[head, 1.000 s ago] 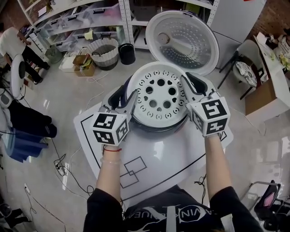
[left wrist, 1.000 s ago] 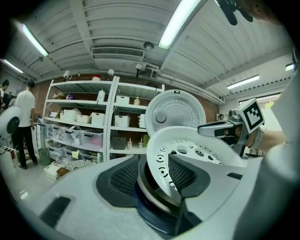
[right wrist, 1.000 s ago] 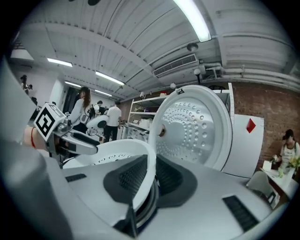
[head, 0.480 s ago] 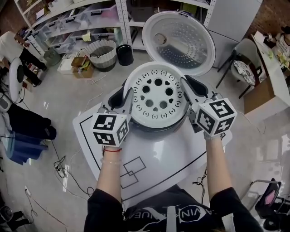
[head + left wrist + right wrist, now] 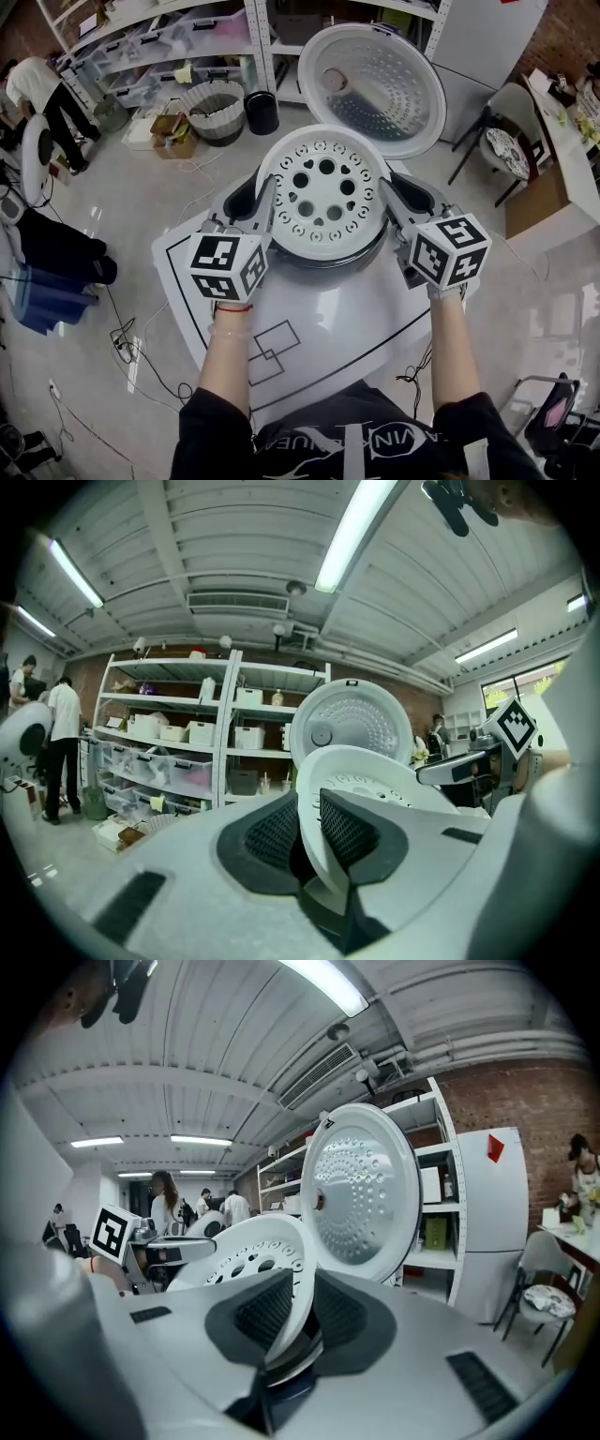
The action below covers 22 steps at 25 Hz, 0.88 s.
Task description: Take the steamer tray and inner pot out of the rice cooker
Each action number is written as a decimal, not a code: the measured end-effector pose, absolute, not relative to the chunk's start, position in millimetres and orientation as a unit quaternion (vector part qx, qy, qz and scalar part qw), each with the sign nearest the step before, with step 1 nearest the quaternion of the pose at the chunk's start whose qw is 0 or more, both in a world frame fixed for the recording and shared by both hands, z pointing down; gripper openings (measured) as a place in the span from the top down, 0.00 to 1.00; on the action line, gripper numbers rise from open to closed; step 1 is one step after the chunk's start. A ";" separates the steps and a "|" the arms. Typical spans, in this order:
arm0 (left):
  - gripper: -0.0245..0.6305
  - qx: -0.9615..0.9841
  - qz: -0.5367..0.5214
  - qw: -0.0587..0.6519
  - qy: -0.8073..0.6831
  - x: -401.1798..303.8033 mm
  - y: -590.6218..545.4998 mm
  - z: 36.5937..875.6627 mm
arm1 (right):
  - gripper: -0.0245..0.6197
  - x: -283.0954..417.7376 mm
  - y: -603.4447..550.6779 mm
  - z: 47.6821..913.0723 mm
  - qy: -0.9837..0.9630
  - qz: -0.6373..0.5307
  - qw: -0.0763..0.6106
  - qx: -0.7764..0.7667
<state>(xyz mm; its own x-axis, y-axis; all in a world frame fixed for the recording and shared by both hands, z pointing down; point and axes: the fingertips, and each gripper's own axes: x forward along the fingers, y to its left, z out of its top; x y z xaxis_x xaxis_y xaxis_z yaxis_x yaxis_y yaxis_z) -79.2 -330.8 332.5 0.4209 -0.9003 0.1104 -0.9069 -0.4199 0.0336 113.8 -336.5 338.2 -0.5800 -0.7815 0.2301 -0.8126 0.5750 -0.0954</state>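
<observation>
The white steamer tray (image 5: 323, 192), round with many holes, sits tilted over the open rice cooker (image 5: 330, 261), whose lid (image 5: 375, 84) stands up behind. My left gripper (image 5: 264, 190) has just been closing, and its pads now press the tray's left rim (image 5: 375, 780). My right gripper (image 5: 390, 183) holds the right rim (image 5: 253, 1251) between its pads, though its jaws have just been opening a little. The tray hides the inner pot.
The cooker stands on a white mat (image 5: 309, 347) with black outlines. Behind are shelves (image 5: 178, 47), a woven basket (image 5: 214, 109) and a black bin (image 5: 263, 111). A chair (image 5: 511, 141) and a box stand at the right; a person (image 5: 37, 84) is far left.
The left jaws have closed onto the tray's left rim. The tray has shifted up and away in the picture and tilted. The right gripper has rolled and sunk slightly.
</observation>
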 end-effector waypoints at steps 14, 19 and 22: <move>0.89 0.817 -0.023 0.026 -0.576 -98.9 -301.3 287.3 | 0.88 96.8 -323.7 293.7 -0.896 0.057 0.025 0.439; 0.89 0.797 -0.032 0.008 -0.603 -94.7 -280.5 280.6 | 0.89 100.8 -310.9 289.4 -0.908 0.048 0.012 0.416; 0.89 0.786 -0.034 0.007 -0.618 -136.1 -268.8 271.5 | 0.89 59.3 -300.1 280.4 -0.914 0.044 0.019 0.403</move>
